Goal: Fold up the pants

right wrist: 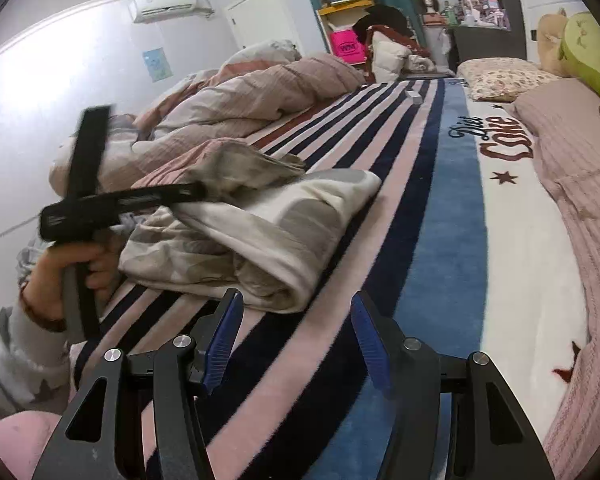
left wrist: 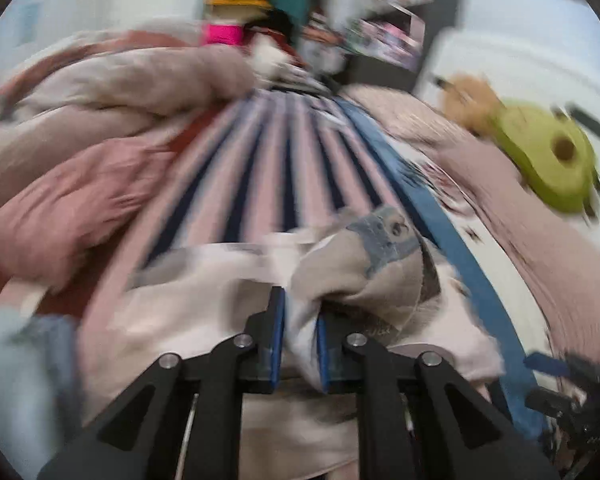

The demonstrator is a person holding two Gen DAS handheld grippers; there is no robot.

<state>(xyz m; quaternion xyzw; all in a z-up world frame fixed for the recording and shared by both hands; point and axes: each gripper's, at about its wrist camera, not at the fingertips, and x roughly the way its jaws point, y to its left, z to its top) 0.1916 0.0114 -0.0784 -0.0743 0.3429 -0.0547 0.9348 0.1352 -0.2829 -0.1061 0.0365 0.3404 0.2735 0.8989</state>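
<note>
The pants (right wrist: 260, 236) are cream and grey patterned cloth, lying bunched and partly folded on the striped bed cover (right wrist: 380, 216). In the left wrist view my left gripper (left wrist: 300, 316) is shut on a fold of the pants (left wrist: 364, 268), lifting it; the view is blurred. The right wrist view shows the left gripper (right wrist: 188, 194) from the side, held in a hand at the pants' far edge. My right gripper (right wrist: 296, 336) is open and empty, just in front of the pants' near edge, above the stripes.
A heap of pink quilt (right wrist: 236, 108) lies behind the pants on the left. A pink blanket (right wrist: 580, 184), a floral pillow (right wrist: 500, 78) and a green plush toy (right wrist: 588, 52) lie along the right. Shelves and furniture stand beyond the bed.
</note>
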